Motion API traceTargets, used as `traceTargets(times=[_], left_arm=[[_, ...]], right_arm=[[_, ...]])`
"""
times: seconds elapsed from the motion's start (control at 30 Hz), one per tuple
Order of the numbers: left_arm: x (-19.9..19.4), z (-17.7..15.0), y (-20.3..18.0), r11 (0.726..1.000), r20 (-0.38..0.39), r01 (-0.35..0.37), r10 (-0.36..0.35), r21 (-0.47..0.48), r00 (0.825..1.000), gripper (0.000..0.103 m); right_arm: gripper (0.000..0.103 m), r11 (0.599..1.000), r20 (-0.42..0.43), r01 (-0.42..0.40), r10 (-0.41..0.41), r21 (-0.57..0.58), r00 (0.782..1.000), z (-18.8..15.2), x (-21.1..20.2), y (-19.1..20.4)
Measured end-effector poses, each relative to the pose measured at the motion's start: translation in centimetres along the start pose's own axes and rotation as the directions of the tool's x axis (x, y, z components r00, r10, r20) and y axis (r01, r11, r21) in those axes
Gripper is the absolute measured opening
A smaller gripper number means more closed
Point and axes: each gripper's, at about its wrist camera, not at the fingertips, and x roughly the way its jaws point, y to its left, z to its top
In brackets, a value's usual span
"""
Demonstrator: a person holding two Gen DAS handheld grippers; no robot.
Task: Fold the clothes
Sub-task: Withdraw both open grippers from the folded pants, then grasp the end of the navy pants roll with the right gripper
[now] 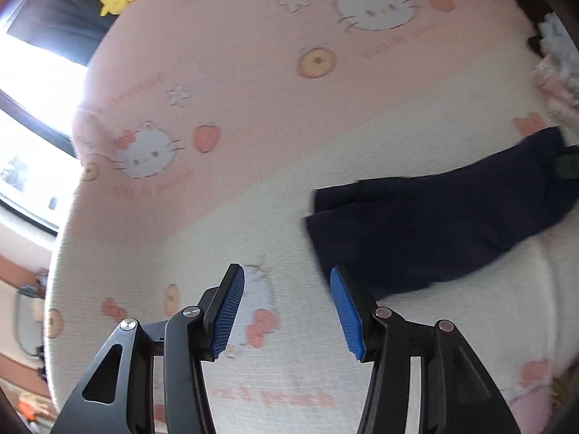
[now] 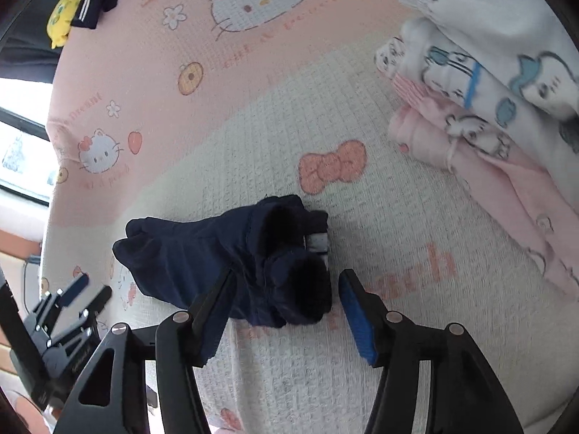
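While my right gripper stands wide around the navy garment (bunched on the blanket), my left gripper hangs half-open, empty; next I should flatten it

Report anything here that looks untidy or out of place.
The navy garment lies bunched and rumpled on the blanket, a white label poking out, unlike the neat folded stack at the right. Nothing looks spilled or damaged.
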Motion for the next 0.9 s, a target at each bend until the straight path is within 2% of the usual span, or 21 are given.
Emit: traceTargets(times=[0.07, 0.13, 0.17, 0.27, 0.33, 0.47, 0.53, 0.57, 0.63, 0.7, 0.8, 0.83, 0.9], left_arm=[[-0.2, 0.8, -0.6, 0.992, -0.02, 0.124, -0.125, -0.04, 0.992, 0.047], [-0.8, 1.1, -1.5, 0.969, -0.043, 0.228, -0.233, -0.096, 0.972, 0.047], [-0.9, 1.3, -1.8, 0.96, -0.048, 0.257, -0.264, -0.114, 0.963, 0.047], [-0.6, 1.7, -2.4, 0.953, -0.068, 0.277, -0.286, -0.122, 0.956, 0.047], [-0.6, 1.8, -3.0, 0.956, -0.078, 0.276, -0.284, -0.102, 0.956, 0.047], [-1.0, 2.1, -4.7, 0.968, -0.087, 0.248, -0.251, -0.044, 0.964, 0.047], [-0.7, 1.4, -5.6, 0.97, -0.095, 0.244, -0.244, -0.02, 0.965, 0.047], [-0.7, 1.1, -6.1, 0.963, -0.106, 0.268, -0.268, -0.017, 0.958, 0.048], [-0.3, 0.7, -7.0, 0.938, -0.153, 0.344, -0.346, -0.041, 0.926, 0.053], [0.3, 0.2, -7.9, 0.904, -0.205, 0.421, -0.428, -0.079, 0.88, 0.055], [1.6, -0.1, -8.3, 0.841, -0.266, 0.51, -0.54, -0.179, 0.798, 0.055], [1.9, 0.0, -8.3, 0.83, -0.272, 0.521, -0.558, -0.201, 0.784, 0.055], [1.8, 0.4, -8.0, 0.846, -0.25, 0.499, -0.533, -0.19, 0.808, 0.055]], right_arm=[[0.058, 0.999, 0.025, -0.024, 0.023, 0.028, 0.999, -0.3, -0.7, -0.1], [0.058, 0.995, 0.059, -0.065, 0.061, 0.078, 0.996, -0.6, -1.6, -0.5], [0.06, 0.987, 0.073, -0.101, 0.093, 0.121, 0.993, -0.9, -2.0, -1.0], [0.064, 0.943, 0.123, -0.206, 0.18, 0.262, 0.976, -1.9, -3.0, -2.8], [0.064, 0.926, 0.127, -0.223, 0.193, 0.305, 0.973, -2.1, -3.0, -3.3], [0.072, 0.947, 0.148, -0.175, 0.139, 0.268, 0.979, -1.8, -3.9, -3.1], [0.073, 0.939, 0.155, -0.212, 0.175, 0.27, 0.972, -1.8, -4.0, -3.1], [0.074, 0.934, 0.159, -0.232, 0.194, 0.272, 0.968, -1.9, -4.0, -3.1], [0.075, 0.919, 0.148, -0.263, 0.228, 0.292, 0.962, -1.8, -3.9, -3.3], [0.076, 0.904, 0.138, -0.281, 0.249, 0.323, 0.959, -2.2, -3.6, -3.5], [0.076, 0.876, 0.129, -0.311, 0.283, 0.369, 0.951, -2.8, -3.2, -3.9], [0.076, 0.867, 0.128, -0.32, 0.293, 0.381, 0.947, -3.0, -3.1, -4.0], [0.076, 0.857, 0.126, -0.333, 0.309, 0.393, 0.943, -3.3, -2.9, -4.0]])
